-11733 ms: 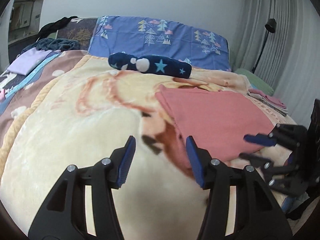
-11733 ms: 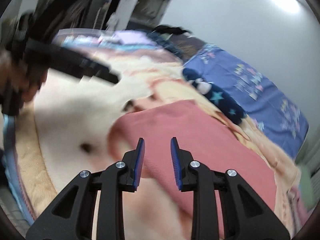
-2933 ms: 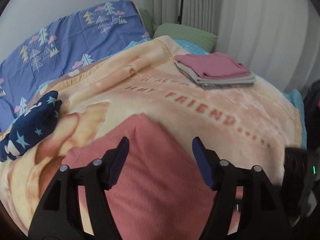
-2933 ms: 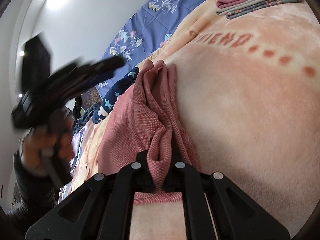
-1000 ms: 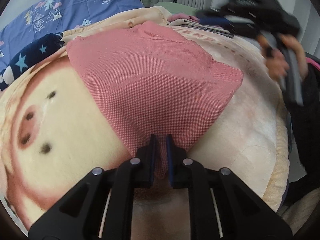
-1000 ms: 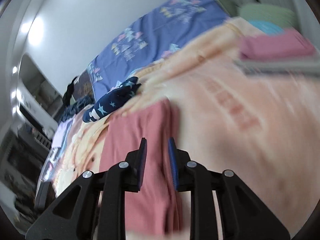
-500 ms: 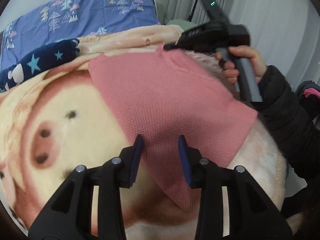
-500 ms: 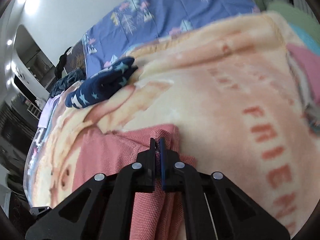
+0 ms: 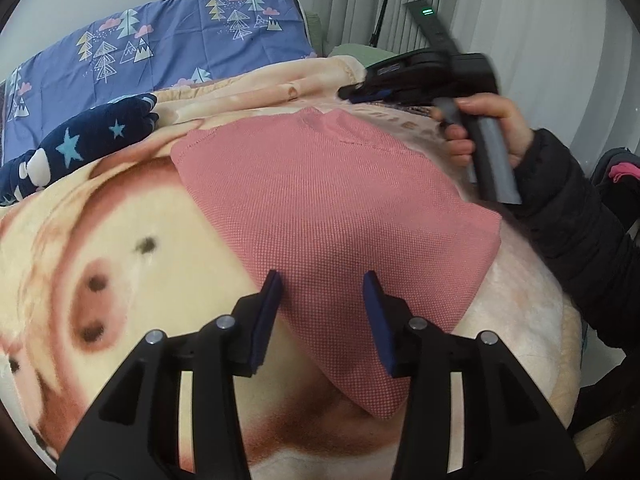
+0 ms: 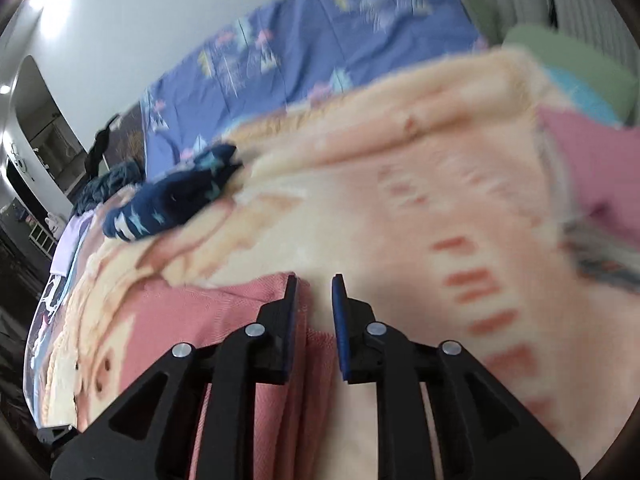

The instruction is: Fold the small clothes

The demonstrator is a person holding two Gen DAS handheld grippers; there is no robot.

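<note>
A salmon-pink knit garment [image 9: 332, 208] lies folded flat on the pig-print blanket [image 9: 120, 232]. My left gripper [image 9: 324, 312] hovers over its near corner. Its jaws are opening, and the cloth lies below them, not pinched. In the right wrist view my right gripper [image 10: 314, 312] sits over the garment's [image 10: 240, 320] far edge. Its jaws are opening a little, and nothing is pressed between the pads. The left wrist view shows the right gripper [image 9: 372, 88] just past the garment's far corner, held by a hand [image 9: 488, 128].
A navy star-print garment [image 9: 88, 144] lies at the blanket's far left, before a blue tree-print pillow [image 9: 160, 60]. A stack of folded clothes [image 10: 592, 184] and a green pillow [image 10: 568, 64] sit at the right. A black sleeve [image 9: 580, 220] crosses the right side.
The left gripper let go of the garment's near corner, opened and drew back. The right gripper, shut on the far corner half a second ago, has released it and parted its jaws.
</note>
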